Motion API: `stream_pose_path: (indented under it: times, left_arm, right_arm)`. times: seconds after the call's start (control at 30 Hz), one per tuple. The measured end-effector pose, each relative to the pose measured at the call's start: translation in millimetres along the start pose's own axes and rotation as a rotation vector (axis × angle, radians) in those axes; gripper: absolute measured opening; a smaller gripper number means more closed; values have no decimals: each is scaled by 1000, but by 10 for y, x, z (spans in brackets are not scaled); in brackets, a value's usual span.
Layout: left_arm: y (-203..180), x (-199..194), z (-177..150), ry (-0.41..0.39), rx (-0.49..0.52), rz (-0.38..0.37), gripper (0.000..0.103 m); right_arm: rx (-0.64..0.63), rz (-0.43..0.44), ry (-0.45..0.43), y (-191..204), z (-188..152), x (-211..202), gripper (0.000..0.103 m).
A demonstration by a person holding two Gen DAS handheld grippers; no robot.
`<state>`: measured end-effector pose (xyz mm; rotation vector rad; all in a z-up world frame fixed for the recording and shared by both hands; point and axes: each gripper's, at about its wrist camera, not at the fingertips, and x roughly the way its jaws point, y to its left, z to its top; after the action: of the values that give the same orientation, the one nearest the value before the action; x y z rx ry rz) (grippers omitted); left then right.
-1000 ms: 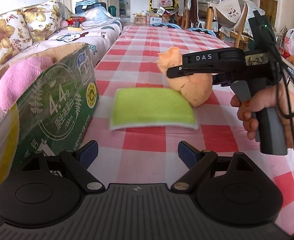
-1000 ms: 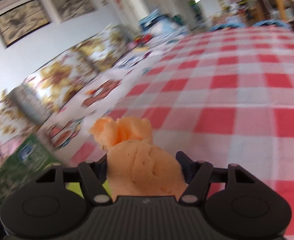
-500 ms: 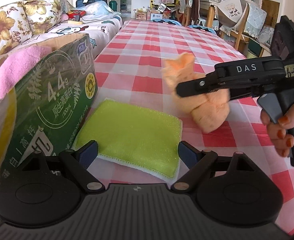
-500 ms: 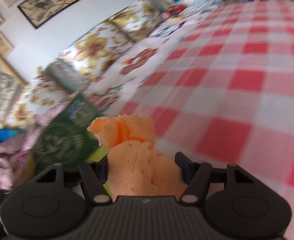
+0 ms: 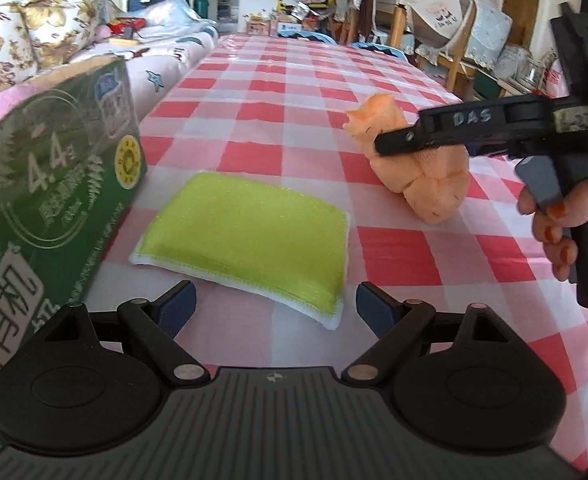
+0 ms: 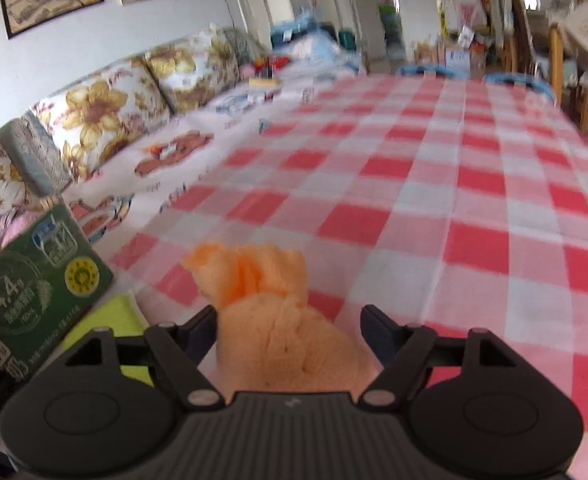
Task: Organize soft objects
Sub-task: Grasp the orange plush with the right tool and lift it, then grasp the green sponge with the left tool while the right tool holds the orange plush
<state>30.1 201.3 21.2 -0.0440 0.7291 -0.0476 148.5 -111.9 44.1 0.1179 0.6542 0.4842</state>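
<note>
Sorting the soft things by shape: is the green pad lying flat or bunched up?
Flat. The green pad lies spread on the checked tablecloth, its white edge visible all around, beside the green carton.

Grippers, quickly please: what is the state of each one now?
Left gripper: open, holding nothing, just short of the green sponge.
Right gripper: opening, orange cloth between its fingers.

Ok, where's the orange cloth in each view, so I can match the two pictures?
Left wrist view: the orange cloth sits right of centre, on the checked tablecloth, right of the green sponge.
Right wrist view: it is at bottom centre, between the right gripper's opening jaws.
Shared landmark: the green box, at the left edge in both views.
</note>
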Motion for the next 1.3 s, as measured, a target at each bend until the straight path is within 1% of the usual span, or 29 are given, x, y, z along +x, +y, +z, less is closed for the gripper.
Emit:
stream_pose_path:
  times: [0.07, 0.13, 0.2, 0.23, 0.3, 0.4, 0.43, 0.47, 0.53, 0.57, 0.63, 0.67, 0.8, 0.87, 0.93, 0.97, 1.07, 1.1, 1.2, 1.3]
  left_arm:
    - [15, -25, 2, -9, -9, 14, 103]
    - [50, -49, 8, -5, -33, 6, 103]
    - [89, -69, 8, -7, -64, 1, 103]
    - [100, -75, 7, -7, -75, 1, 103]
    - [127, -81, 3, -4, -94, 0, 103]
    - [133, -94, -5, -5, -109, -4, 103]
    - [132, -101, -8, -5, -108, -7, 103]
    - [130, -100, -10, -7, -106, -8, 103]
    - [129, -100, -18, -12, -106, -9, 103]
    - [131, -95, -22, -13, -109, -7, 103]
    - [141, -80, -26, -14, -116, -3, 103]
    - [141, -75, -30, -14, -120, -1, 103]
    - [136, -68, -47, -13, -118, 2, 103]
    - [126, -67, -56, -18, -114, 8, 103]
    - [114, -47, -65, -16, -110, 13, 103]
    - [111, -40, -64, -16, -110, 15, 103]
    - [113, -29, -61, -20, -118, 16, 103]
    - [119, -28, -63, -22, -121, 16, 103]
    - [133, -17, -64, -23, -120, 14, 103]
    - [141, -12, -57, -25, -125, 14, 103]
  right_arm:
    - [-22, 0, -71, 90, 45, -93, 77]
    - [-37, 29, -139, 193, 92, -182, 80]
    - [-33, 111, -185, 277, 130, -263, 80]
    - [-21, 167, -184, 313, 144, -262, 80]
    - [18, 280, -141, 389, 147, -164, 80]
    - [89, 384, -44, 479, 98, 89, 80]
    - [112, 409, -11, 495, 80, 179, 79]
    - [113, 415, 0, 520, 62, 241, 77]
    - [69, 379, -4, 595, 60, 272, 76]
    - [67, 382, 1, 622, 61, 264, 76]
    - [83, 438, 21, 653, 57, 271, 76]
    - [80, 443, 35, 677, 62, 290, 76]
    - [20, 361, 85, 777, 89, 305, 76]
    - [23, 317, 97, 793, 94, 325, 76]
    - [21, 297, 125, 780, 111, 326, 73]
    - [12, 261, 121, 776, 119, 305, 73]
    - [-53, 106, 96, 739, 126, 282, 73]
    - [-80, 70, 83, 725, 112, 279, 73]
    - [-171, 11, 30, 726, 49, 289, 73]
    - [-301, -107, 3, 771, -33, 367, 73]
